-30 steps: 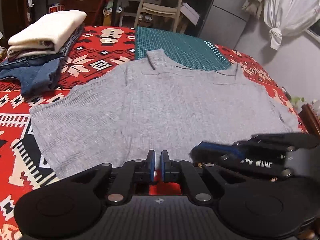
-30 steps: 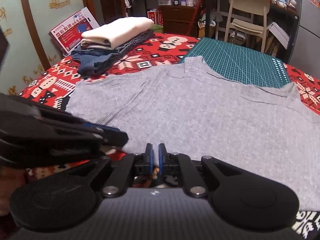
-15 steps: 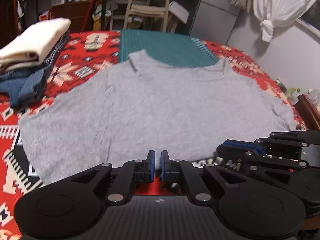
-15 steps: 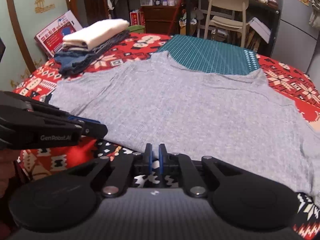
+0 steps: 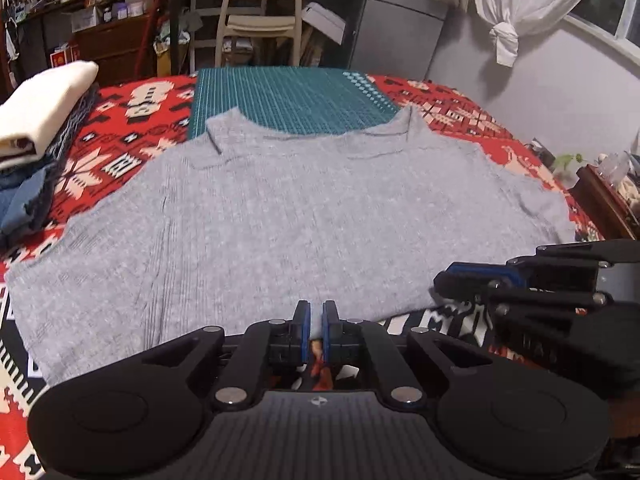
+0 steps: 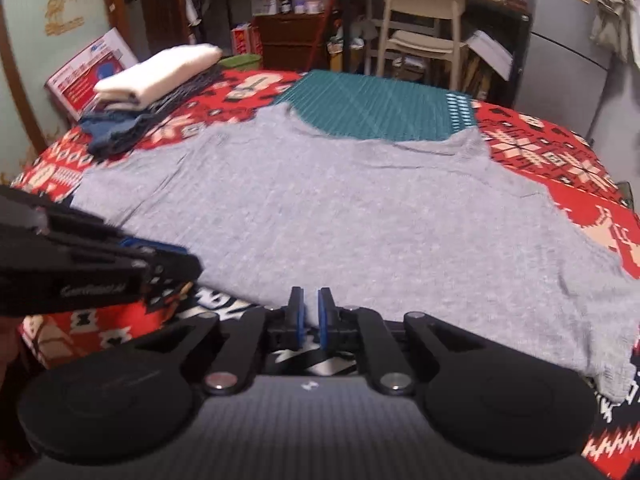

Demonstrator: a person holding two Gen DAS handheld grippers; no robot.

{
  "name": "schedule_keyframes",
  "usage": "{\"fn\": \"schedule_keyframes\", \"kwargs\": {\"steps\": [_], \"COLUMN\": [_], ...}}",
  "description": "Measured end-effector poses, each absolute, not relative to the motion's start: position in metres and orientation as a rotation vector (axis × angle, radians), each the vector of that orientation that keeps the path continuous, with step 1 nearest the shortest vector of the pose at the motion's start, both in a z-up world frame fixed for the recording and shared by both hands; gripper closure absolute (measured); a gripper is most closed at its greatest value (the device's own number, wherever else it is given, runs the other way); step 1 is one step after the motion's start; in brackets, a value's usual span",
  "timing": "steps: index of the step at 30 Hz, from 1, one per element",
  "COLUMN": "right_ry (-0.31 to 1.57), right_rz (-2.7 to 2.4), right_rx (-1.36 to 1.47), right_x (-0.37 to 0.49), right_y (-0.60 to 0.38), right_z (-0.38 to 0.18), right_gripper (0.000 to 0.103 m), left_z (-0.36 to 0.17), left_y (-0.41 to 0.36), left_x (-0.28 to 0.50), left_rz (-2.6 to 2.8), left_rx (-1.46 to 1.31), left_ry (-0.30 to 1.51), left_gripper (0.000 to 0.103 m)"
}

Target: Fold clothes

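A red patterned blanket [image 5: 132, 128] is being covered by a grey sweater [image 5: 304, 216] spread flat beyond both sets of jaws; its near hem is being pinched between the closed jaws of the left gripper [image 5: 316, 322] and of the right gripper [image 6: 310, 312]

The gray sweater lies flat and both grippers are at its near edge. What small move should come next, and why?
Probably lift the near hem and carry it toward the collar. The gray sweater lies spread flat, unfolded, and the left gripper and right gripper each seem nearly shut on that hem, side by side, so a first fold looks ready.
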State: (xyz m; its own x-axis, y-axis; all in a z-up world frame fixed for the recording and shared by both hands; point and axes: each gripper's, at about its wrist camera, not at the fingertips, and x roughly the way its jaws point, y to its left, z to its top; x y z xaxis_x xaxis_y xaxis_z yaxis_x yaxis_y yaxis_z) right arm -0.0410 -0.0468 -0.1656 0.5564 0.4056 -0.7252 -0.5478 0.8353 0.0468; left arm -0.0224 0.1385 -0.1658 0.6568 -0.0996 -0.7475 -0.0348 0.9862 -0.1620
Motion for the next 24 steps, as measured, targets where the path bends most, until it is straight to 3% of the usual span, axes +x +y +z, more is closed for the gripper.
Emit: {"fn": "schedule_keyframes", "kwargs": {"steps": [24], "right_ry": [0.843], "right_rz": [0.416], "right_rx": [-0.142], "right_x": [-0.035], "right_y": [-0.109], "right_z": [-0.174], "right_gripper": [0.095], "left_z": [-0.173], "left_y": [0.106], "left_x": [-0.009], "left_rz": [-0.107], "left_rx": [-0.124], "left_ry": [0.87], "left_gripper": [0.099]}}
